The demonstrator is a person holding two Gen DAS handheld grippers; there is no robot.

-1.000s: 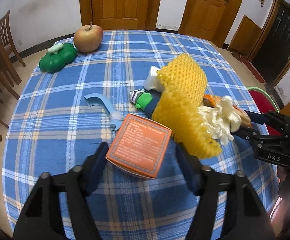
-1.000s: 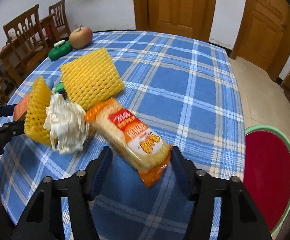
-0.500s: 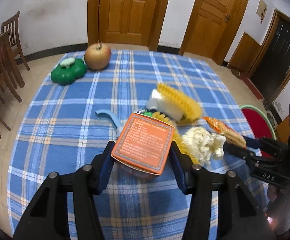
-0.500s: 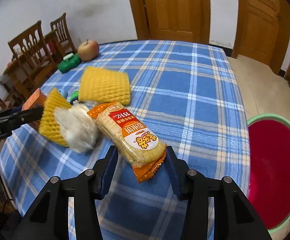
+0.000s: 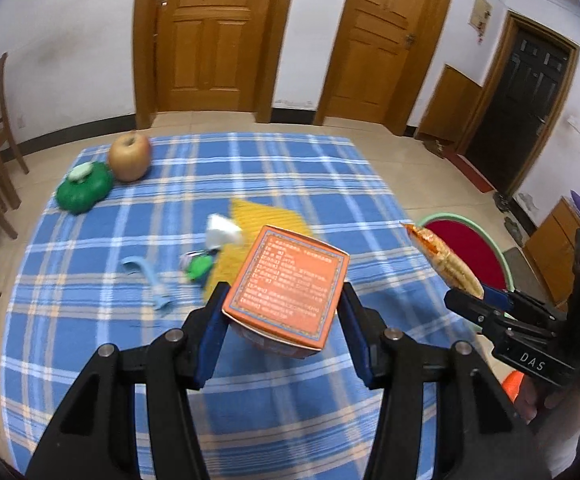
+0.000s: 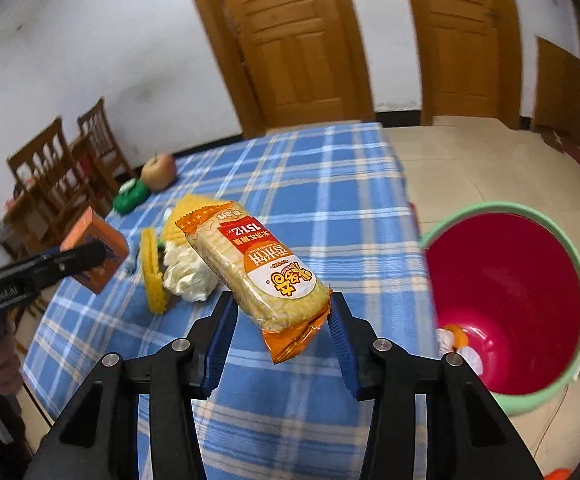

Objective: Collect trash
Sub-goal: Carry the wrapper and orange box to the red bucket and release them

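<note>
Your right hand-held gripper [image 6: 280,332] clamps cracker pack [image 6: 258,266], long axis pointing away; bin [image 6: 505,304] lies right, below. Left hand-held gripper [image 5: 282,320] clamps box [image 5: 290,284], farther from bin.

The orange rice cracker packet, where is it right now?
The orange rice cracker packet is clamped in the right gripper, lifted above the blue plaid tablecloth, with the red bin with a green rim to its right.
</note>
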